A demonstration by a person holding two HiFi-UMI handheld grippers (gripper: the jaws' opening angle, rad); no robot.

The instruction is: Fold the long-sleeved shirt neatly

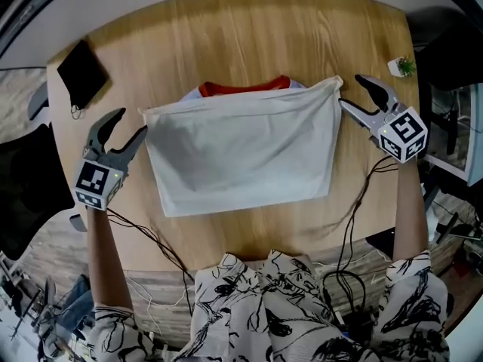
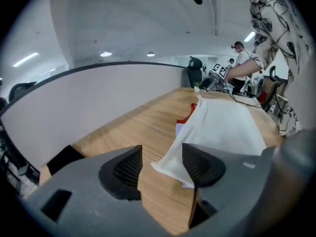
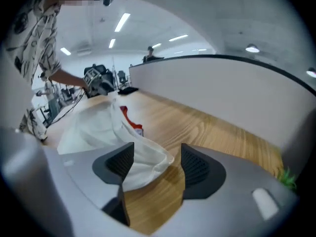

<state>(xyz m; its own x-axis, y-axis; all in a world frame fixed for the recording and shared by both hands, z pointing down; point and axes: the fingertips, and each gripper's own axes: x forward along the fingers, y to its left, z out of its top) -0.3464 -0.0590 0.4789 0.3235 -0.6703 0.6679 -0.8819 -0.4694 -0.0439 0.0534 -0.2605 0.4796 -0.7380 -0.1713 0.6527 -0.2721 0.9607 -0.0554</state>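
A white shirt point(image 1: 241, 153) with a red collar point(image 1: 245, 87) lies folded into a wide rectangle on the wooden table point(image 1: 249, 21). My left gripper point(image 1: 128, 125) stands open at the fold's far left corner. In the left gripper view that corner of the shirt point(image 2: 222, 125) lies loose between the spread jaws point(image 2: 162, 164), nearer the right pad. My right gripper point(image 1: 353, 90) stands open at the far right corner. In the right gripper view the shirt's point(image 3: 98, 130) bunched corner rests between the jaws point(image 3: 152, 164) beside the left pad, with a gap to the right pad.
A black pouch point(image 1: 81, 72) lies at the table's far left corner. A small potted plant point(image 1: 401, 66) stands at the far right edge. Cables point(image 1: 355, 225) trail from both grippers over the near edge of the table.
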